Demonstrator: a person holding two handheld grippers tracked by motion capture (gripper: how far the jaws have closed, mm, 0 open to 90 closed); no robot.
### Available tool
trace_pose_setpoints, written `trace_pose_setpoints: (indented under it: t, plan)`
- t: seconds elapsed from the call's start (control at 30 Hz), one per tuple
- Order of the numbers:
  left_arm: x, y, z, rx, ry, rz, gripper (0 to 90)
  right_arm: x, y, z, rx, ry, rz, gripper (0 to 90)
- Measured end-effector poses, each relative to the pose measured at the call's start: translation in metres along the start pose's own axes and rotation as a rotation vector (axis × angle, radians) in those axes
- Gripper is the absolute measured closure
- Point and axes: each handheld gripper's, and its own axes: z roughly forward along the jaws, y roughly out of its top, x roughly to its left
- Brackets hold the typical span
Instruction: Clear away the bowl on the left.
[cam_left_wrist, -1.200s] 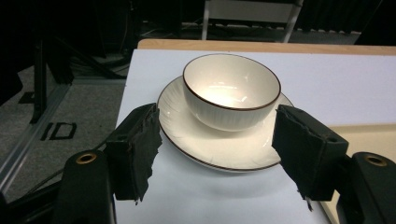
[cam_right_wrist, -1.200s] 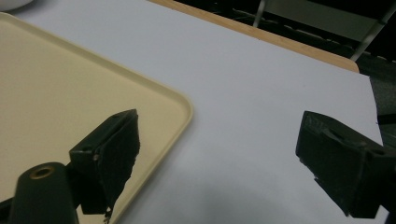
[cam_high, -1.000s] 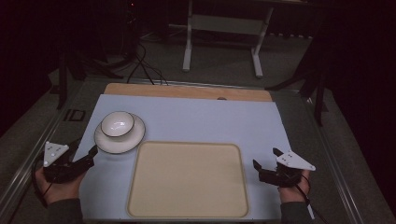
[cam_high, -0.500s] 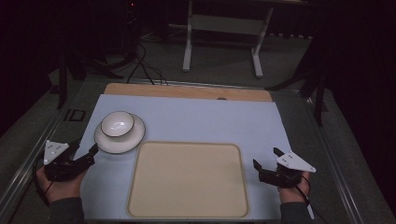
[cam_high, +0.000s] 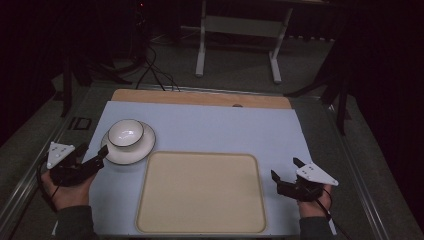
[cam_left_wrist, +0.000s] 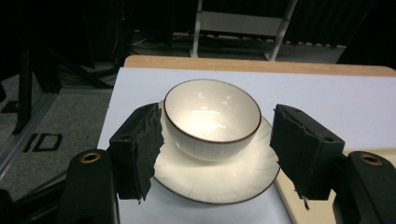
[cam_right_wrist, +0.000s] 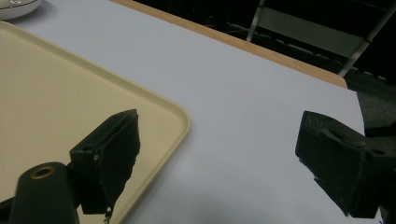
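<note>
left hand-held gripper (cam_left_wrist: 217, 154) agape near bowl (cam_left_wrist: 212, 116), on saucer (cam_left_wrist: 219, 175)

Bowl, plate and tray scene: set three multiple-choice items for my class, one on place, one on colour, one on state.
1. Where does the bowl stand?
A on the tray
B on the plate
C on bare table

2. What colour is the tray?
A beige
B red
C black

3. How is the left gripper?
A shut on the bowl
B shut on the plate
C open

Answers: 1 B, the bowl sits in the middle of the plate; 2 A, its surface is pale beige; 3 C, its jaws stand apart on either side of the bowl, holding nothing.
</note>
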Motion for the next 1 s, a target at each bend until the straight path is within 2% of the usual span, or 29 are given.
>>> trace_pose_setpoints:
  t: [0.2, 0.43, 0.63, 1.0]
  plan:
    - [0.0, 0.006, 0.004, -0.002, -0.007, 0.01, 34.5, 0.001, 0.0, 0.0, -0.002, 0.004, -0.003, 13.2]
    - [-0.001, 0.014, 0.012, 0.021, -0.011, 0.043, 35.2, 0.001, 0.0, 0.001, 0.0, 0.003, -0.002, 13.2]
    - [0.0, 0.015, 0.018, 0.026, -0.027, 0.042, 35.2, 0.001, 0.0, 0.0, -0.003, 0.002, -0.004, 13.2]
    - [0.006, 0.017, 0.032, 0.044, -0.028, 0.023, 35.6, 0.002, 0.001, 0.001, -0.001, 0.004, -0.009, 13.3]
